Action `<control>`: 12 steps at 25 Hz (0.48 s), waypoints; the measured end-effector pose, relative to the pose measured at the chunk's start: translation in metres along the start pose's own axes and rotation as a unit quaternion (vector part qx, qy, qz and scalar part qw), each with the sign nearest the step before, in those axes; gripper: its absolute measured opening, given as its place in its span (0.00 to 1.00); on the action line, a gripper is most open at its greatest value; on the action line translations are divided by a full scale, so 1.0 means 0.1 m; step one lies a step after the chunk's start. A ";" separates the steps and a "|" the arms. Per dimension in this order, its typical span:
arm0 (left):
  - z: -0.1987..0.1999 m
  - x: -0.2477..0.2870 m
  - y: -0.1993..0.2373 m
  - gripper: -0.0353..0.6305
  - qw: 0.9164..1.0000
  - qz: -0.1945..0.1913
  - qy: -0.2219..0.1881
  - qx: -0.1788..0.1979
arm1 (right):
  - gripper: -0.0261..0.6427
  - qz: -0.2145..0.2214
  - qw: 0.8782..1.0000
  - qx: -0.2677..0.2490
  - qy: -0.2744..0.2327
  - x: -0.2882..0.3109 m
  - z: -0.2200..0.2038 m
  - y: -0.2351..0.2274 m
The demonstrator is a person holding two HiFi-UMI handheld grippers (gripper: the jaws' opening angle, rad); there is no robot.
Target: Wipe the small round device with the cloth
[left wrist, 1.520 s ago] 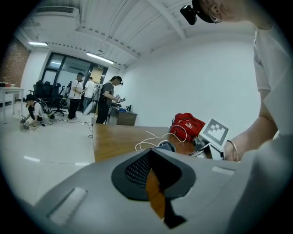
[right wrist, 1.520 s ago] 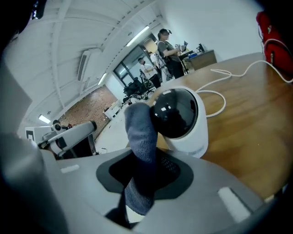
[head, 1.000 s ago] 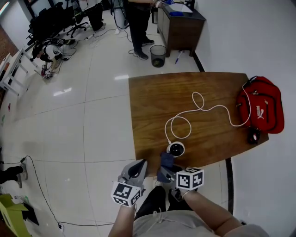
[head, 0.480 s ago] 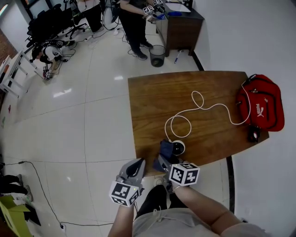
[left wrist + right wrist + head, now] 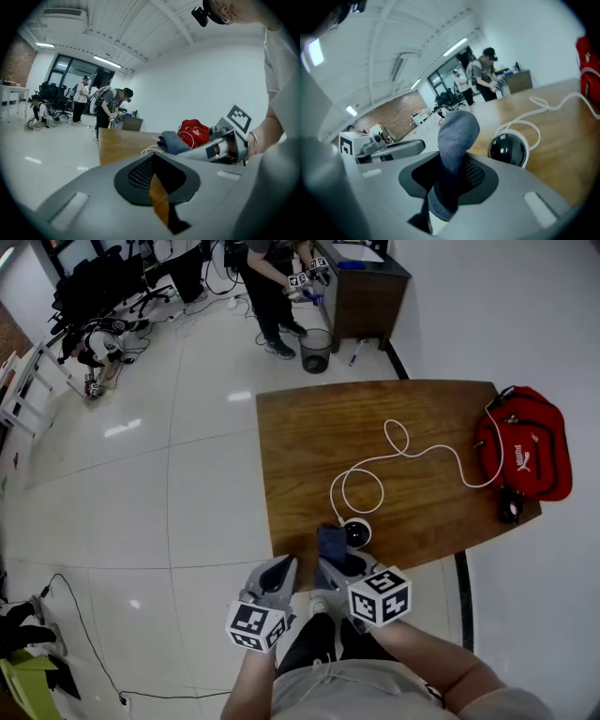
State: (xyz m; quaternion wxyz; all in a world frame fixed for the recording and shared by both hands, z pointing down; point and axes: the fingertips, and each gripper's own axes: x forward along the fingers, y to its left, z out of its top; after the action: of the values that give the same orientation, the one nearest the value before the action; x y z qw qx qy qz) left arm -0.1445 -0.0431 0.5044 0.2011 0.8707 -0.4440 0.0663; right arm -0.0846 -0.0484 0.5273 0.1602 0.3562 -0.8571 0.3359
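1. Two grippers sit side by side at the near edge of the desk, held out in front of the person's body on both forearms.
2. The left gripper points almost level over the desk's near left corner. Its jaws are closed together with nothing between them, as the left gripper view shows.
3. The right gripper slants down toward the desk, with its marker cube tipped to one side. Its jaws are clamped on the blue-grey cloth, whose free end stands up out of them in a rounded wad.
4. In the head view the cloth overlaps the left side of the small round device. The right gripper view shows the wad just left of the device; I cannot tell whether they touch.
5. The device stands close to the near edge, toward the desk's left half.
6. A white cable loops away from it across the wood to the red bag at the right edge.
7. Bare wood lies beyond the loops and along the left edge.
8. Open tiled floor spreads out to the left of the desk, and a white wall stands close on the right.
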 end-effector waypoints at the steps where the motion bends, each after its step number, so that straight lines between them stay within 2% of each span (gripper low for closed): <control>1: 0.05 0.03 -0.04 0.06 1.000 -0.007 -0.003 0.003 | 0.20 -0.006 0.999 -0.046 -0.008 -0.08 0.14 0.03; 3: 0.15 0.09 -0.13 0.06 1.000 -0.021 -0.010 0.009 | 0.20 -0.026 0.993 -0.114 -0.021 -0.19 0.37 0.00; 5: 0.23 0.14 -0.20 0.06 0.999 -0.030 -0.015 0.013 | 0.20 -0.045 0.988 -0.144 -0.024 -0.24 0.50 -0.09; 9: 0.23 0.20 -0.23 0.06 0.999 -0.033 -0.010 0.017 | 0.20 -0.057 0.989 -0.139 -0.001 -0.16 0.47 -0.28; 12: 0.17 0.24 -0.24 0.06 0.999 -0.034 -0.004 0.012 | 0.20 -0.067 0.992 -0.107 0.008 -0.18 0.41 -0.48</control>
State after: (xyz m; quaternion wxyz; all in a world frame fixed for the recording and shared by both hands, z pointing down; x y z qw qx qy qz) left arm -0.1121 -0.0560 0.4892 0.1908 0.8879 -0.4141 0.0614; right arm -0.0392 -0.0927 0.5102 0.2260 0.3912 -0.8610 0.2335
